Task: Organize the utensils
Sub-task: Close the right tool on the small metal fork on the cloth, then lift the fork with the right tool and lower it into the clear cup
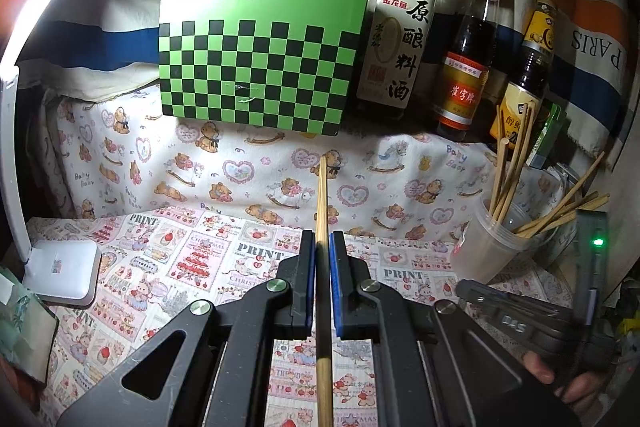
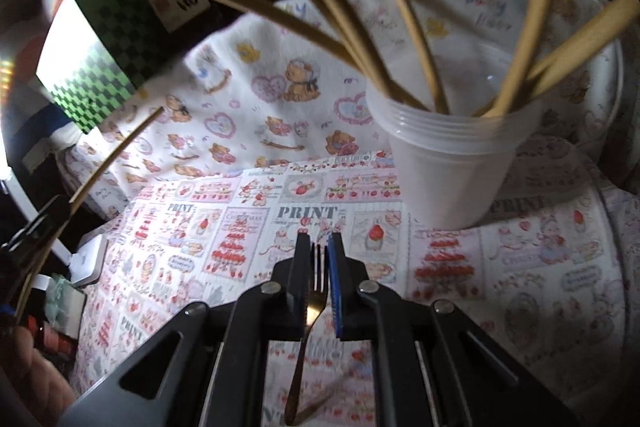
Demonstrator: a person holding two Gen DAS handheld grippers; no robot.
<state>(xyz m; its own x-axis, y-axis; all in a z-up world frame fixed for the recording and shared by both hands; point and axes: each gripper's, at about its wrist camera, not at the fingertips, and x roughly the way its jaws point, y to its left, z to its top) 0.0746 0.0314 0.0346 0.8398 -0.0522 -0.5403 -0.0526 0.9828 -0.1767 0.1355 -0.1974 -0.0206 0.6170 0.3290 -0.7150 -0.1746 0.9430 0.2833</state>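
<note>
In the left wrist view my left gripper (image 1: 322, 233) is shut on a wooden chopstick (image 1: 322, 195). The stick runs straight out between the blue pads, above the printed cloth. To its right stands a clear plastic cup (image 1: 492, 247) with several chopsticks leaning in it. In the right wrist view my right gripper (image 2: 319, 235) is shut on a metal fork (image 2: 314, 303), tines forward and handle hanging below the jaws, off the cloth. The cup (image 2: 452, 163) is just ahead and to the right. At the far left, the left gripper (image 2: 52, 215) shows with its chopstick (image 2: 116, 151).
A green checkered box (image 1: 256, 55) leans against the back. Three sauce bottles (image 1: 400, 27) (image 1: 464, 67) (image 1: 528, 67) stand beside it, behind the cup. A white lamp base (image 1: 60, 275) sits at the left on the patterned cloth (image 1: 180, 259). A hand (image 1: 540, 367) shows at lower right.
</note>
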